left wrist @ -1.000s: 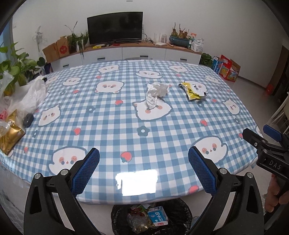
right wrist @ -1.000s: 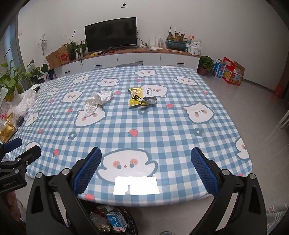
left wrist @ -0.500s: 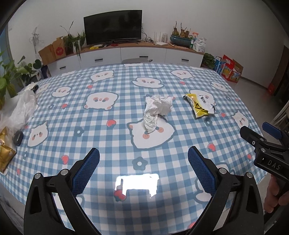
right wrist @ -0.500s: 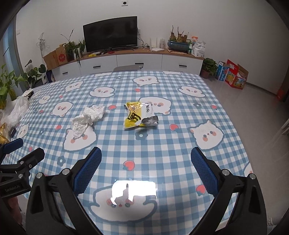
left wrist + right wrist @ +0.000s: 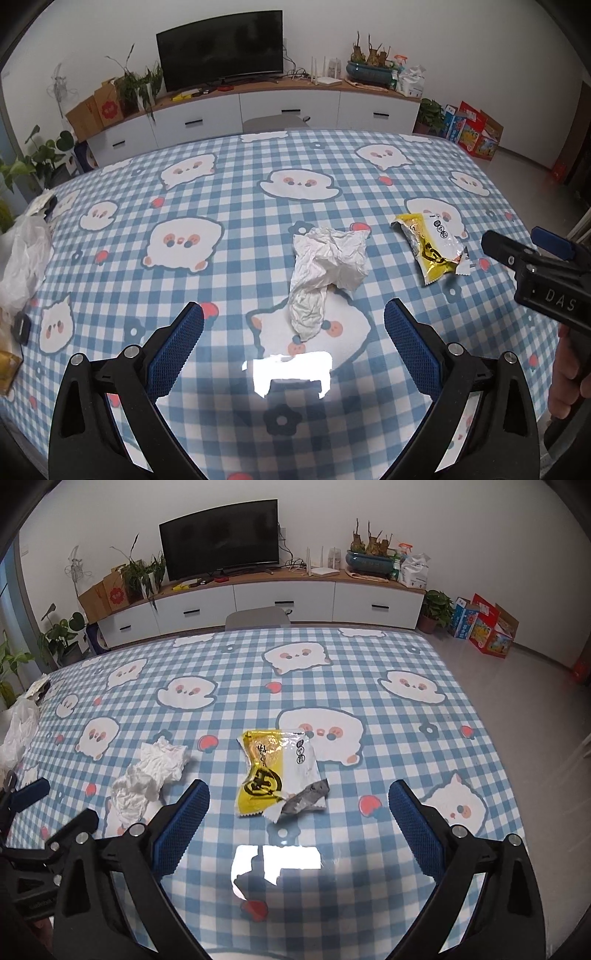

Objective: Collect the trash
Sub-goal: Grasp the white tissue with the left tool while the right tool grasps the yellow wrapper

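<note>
**Both hand-held grippers close in on the last scraps**

Over the past second both cameras have advanced across the bench [image 5: 110,229]; the bin seen below its near edge has dropped out of view. The left hand-held gripper [image 5: 293,325], spread wide and empty, now frames the near tail of the crumpled tissue [image 5: 325,273]. The right hand-held gripper [image 5: 299,805], equally spread, brackets the yellow snack wrapper [image 5: 280,771], which lies just right of the tissue. Neither piece is touched yet; both grasps look imminent.
</note>
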